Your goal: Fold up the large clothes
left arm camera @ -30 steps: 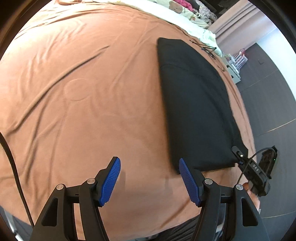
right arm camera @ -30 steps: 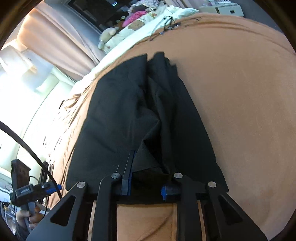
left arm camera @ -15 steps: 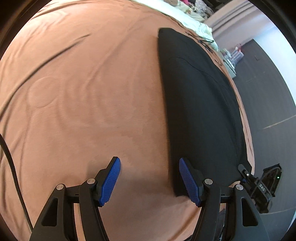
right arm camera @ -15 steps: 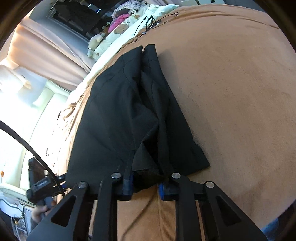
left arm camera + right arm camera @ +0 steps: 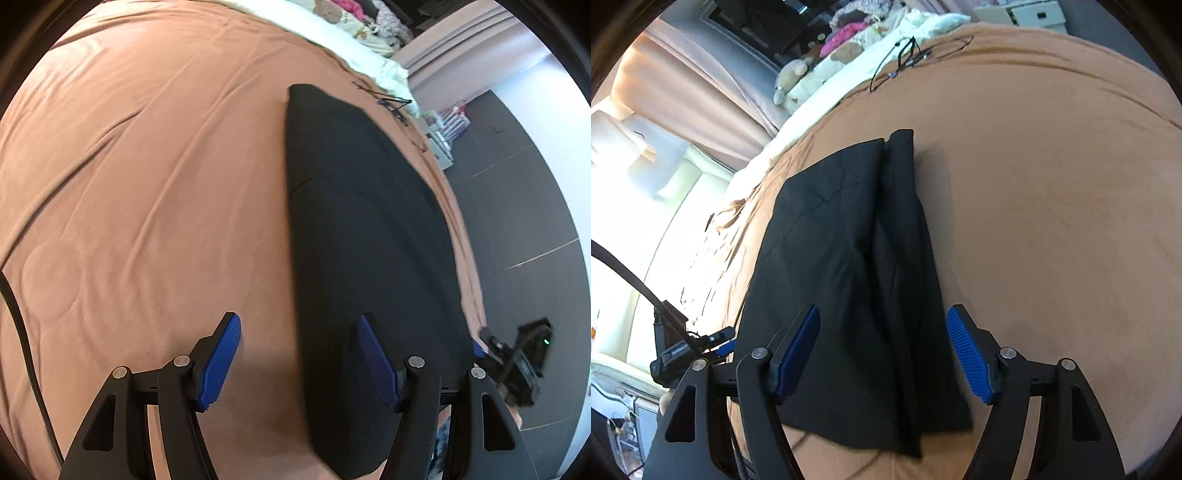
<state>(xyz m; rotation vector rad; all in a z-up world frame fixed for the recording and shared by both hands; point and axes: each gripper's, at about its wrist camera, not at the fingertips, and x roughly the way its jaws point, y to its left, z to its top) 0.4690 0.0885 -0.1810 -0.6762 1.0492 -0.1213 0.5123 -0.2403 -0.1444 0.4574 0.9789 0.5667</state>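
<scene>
A black garment (image 5: 365,236) lies folded lengthwise in a long strip on the brown bedspread (image 5: 147,184). My left gripper (image 5: 297,360) is open and empty above the strip's near left edge. The garment also shows in the right wrist view (image 5: 849,266), with an upper layer folded over along its right side. My right gripper (image 5: 882,352) is open and empty just above the garment's near end. The other gripper shows at the left edge of the right wrist view (image 5: 690,349) and at the right edge of the left wrist view (image 5: 517,354).
Pale bedding and soft toys (image 5: 827,59) lie at the bed's far end, with thin black cables (image 5: 905,55) on the spread. Curtains (image 5: 683,92) hang at the left. A dark floor (image 5: 535,221) and a small shelf unit (image 5: 443,136) lie beyond the bed's right edge.
My right gripper was shut on the garment's near end and has let go; its jaws now stand open above it. My left gripper shifted right over the garment's edge, still open.
</scene>
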